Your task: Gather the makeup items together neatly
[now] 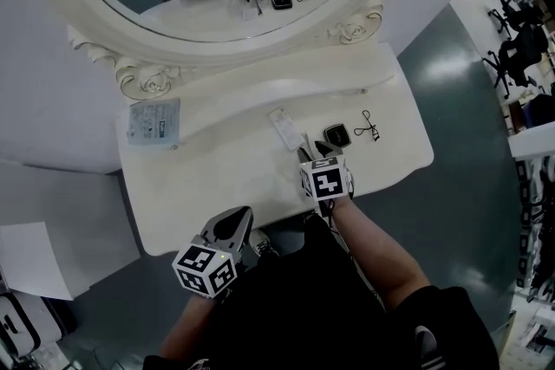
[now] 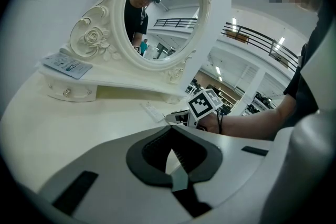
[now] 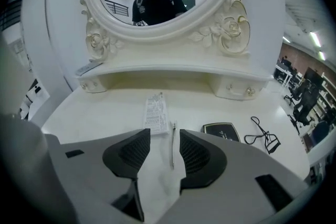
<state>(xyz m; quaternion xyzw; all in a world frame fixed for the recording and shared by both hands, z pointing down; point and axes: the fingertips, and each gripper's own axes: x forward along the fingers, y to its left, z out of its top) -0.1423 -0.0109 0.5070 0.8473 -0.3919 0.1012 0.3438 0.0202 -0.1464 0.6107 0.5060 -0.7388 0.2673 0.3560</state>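
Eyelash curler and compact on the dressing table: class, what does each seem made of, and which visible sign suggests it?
Eyelash curler: probably metal, dark-finished; thin wiry loops hold their shape. Compact: likely black plastic, slightly glossy; flat smooth lid with faint sheen.

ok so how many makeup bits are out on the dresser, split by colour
black: 2, the compact and the eyelash curler
white: 2, the flat printed packet and the thin stick
pale blue: 1, the sachet lying apart at far left in the head view
total: 5
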